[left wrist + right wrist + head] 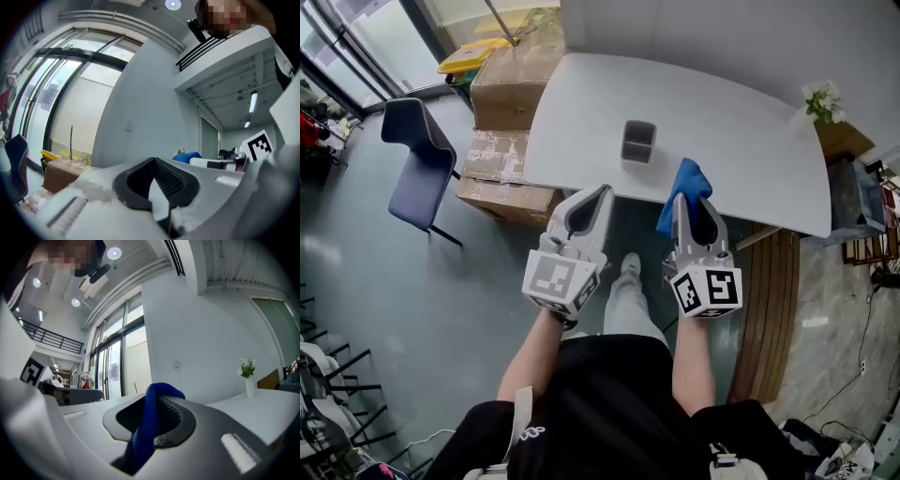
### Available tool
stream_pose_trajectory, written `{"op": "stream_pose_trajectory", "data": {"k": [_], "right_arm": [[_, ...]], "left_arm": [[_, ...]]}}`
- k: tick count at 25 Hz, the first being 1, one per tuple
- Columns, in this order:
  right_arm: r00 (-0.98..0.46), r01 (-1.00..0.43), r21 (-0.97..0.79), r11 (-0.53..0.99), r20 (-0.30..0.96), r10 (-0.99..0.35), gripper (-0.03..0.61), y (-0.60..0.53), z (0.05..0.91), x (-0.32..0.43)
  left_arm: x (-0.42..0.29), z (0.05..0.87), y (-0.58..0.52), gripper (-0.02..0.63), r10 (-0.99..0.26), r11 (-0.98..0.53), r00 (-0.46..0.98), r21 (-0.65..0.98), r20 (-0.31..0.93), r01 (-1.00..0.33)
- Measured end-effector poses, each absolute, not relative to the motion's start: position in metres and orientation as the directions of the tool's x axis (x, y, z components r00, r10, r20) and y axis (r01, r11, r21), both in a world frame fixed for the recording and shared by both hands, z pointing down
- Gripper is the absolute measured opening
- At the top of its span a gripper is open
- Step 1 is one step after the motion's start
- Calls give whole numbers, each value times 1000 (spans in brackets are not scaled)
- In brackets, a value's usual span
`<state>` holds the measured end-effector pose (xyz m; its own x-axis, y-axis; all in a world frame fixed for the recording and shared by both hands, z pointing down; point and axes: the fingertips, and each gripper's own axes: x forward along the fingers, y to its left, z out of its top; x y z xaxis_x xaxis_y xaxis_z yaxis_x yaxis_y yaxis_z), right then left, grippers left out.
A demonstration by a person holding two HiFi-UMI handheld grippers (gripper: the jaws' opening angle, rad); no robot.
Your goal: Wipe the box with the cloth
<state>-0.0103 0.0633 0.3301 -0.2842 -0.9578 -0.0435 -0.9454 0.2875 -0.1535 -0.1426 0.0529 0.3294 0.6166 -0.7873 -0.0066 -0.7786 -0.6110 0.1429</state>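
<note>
White table (741, 131) on grey floor (403, 281). Grey box (638, 141) stands upright near the table's near edge. Right gripper (694, 202) is clamped on blue cloth (684, 186) at that edge. Left gripper (598, 195) has its jaws together, empty, just off it. Cartons (511, 84) and chair (417, 155) are left of the table. Box interior unreadable.

Bright daylight is admitted through the windows (56, 98) and supplemented by ceiling lamps (114, 253). Both gripper views are bent by fisheye, darkened at the corners, blurred up close.
</note>
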Motion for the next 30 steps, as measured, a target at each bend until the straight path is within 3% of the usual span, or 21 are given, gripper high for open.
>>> {"op": "stream_pose_trajectory", "data": {"k": [10, 18, 22, 30], "right_arm": [[-323, -929, -195, 315, 12, -946, 55, -65, 352, 66], [-393, -905, -171, 389, -15, -920, 55, -127, 337, 68], [-416, -895, -166, 413, -16, -909, 55, -145, 336, 61], [-407, -898, -189, 398, 9, -913, 55, -157, 354, 59]], "left_arm": [[-68, 357, -76, 2, -730, -668, 673, 78, 121, -740], [-67, 350, -132, 2, -785, -607, 611, 68, 98, -791], [-67, 353, -149, 2, -782, -607, 601, 19, 162, -795], [-47, 400, -153, 2, -589, -805, 722, -194, 362, -560]]}}
